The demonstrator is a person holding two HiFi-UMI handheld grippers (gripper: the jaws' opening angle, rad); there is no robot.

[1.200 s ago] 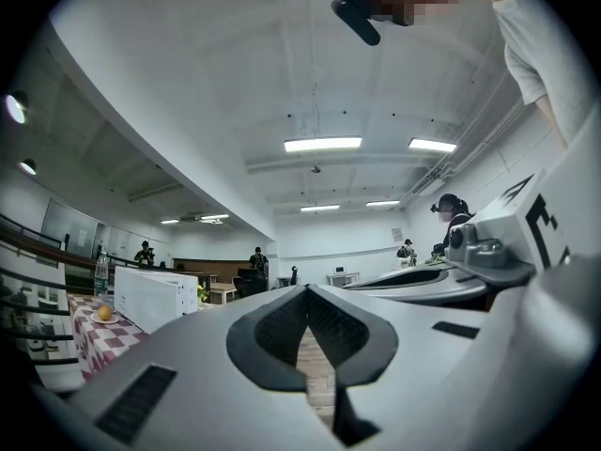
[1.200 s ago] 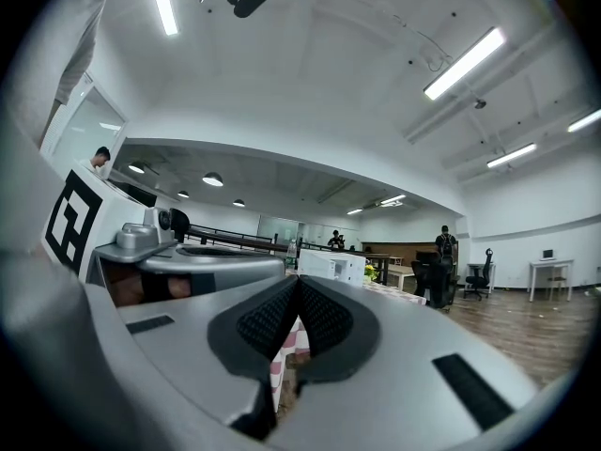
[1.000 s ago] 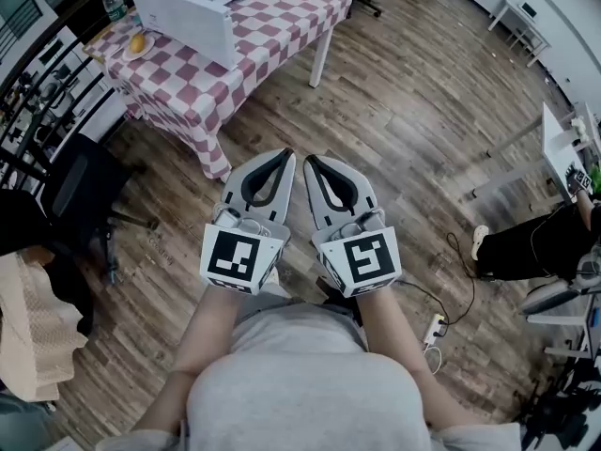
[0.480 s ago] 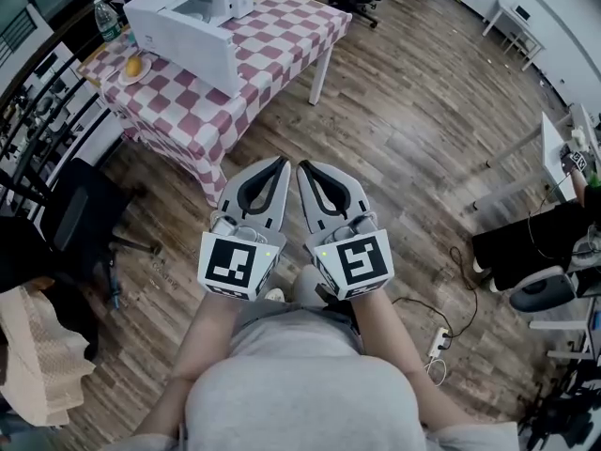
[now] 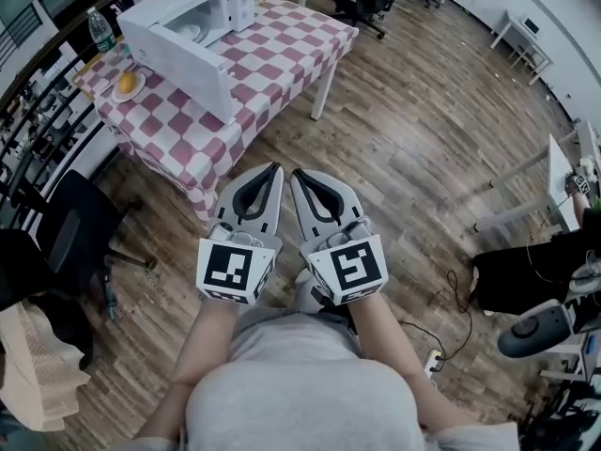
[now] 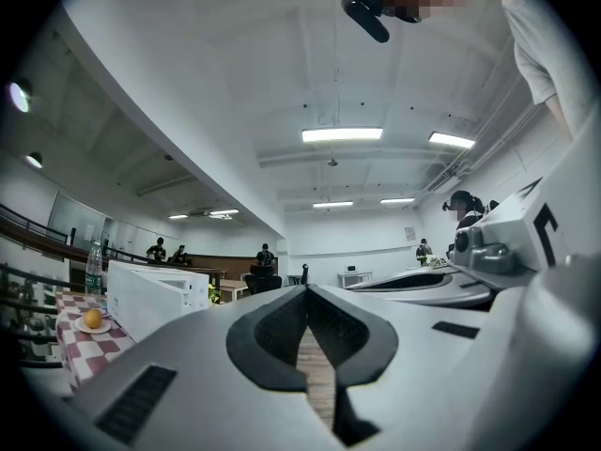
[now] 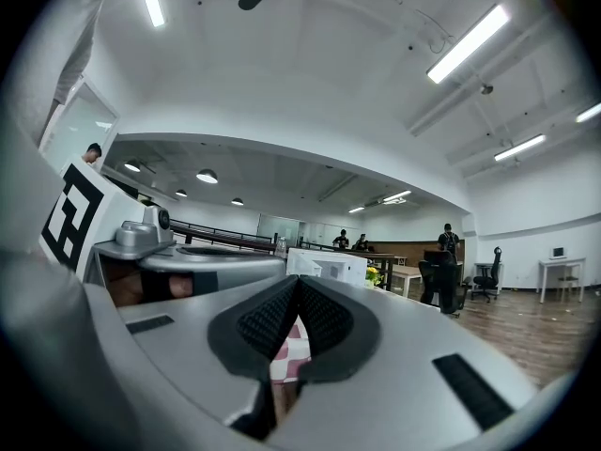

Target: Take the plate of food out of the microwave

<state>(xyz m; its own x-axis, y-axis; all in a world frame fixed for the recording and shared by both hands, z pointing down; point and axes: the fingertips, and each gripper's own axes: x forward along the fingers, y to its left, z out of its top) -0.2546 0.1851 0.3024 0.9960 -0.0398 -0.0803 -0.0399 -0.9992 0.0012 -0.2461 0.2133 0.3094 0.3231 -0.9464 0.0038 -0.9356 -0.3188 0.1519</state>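
glossy wood-plank floor [image 5: 423, 130], checked cloth table cover [image 5: 282, 50], smooth white microwave [image 5: 178, 59]

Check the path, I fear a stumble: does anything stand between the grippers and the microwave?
Nothing visible does. Only wooden floor lies between the left gripper, the right gripper and the checked table bearing the microwave. A black chair stands off to the left.
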